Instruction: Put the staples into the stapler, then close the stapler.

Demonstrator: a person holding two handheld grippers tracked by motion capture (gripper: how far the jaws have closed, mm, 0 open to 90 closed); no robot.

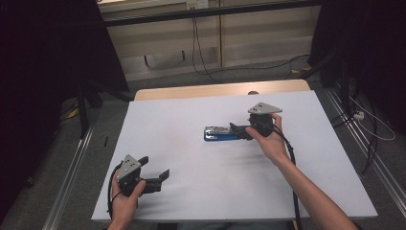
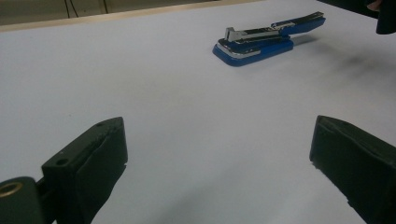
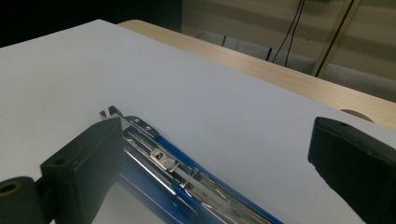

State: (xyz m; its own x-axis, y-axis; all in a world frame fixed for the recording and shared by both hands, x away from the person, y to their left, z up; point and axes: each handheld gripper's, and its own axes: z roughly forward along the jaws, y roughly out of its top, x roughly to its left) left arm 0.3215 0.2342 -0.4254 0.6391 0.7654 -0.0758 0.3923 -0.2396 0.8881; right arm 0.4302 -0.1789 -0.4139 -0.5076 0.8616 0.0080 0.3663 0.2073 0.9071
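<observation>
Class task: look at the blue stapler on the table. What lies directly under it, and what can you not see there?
The blue stapler lies on the white sheet that covers the wooden table. Its base hides the patch of sheet beneath it, and the right gripper covers its near end.

We saw dim, even light from above; the white table (image 1: 215, 167) looked bluish-grey and the surroundings fell into black. The stapler (image 2: 261, 42) cast a soft shadow and its metal glinted. In the gripper views the near jaws were blurred
</observation>
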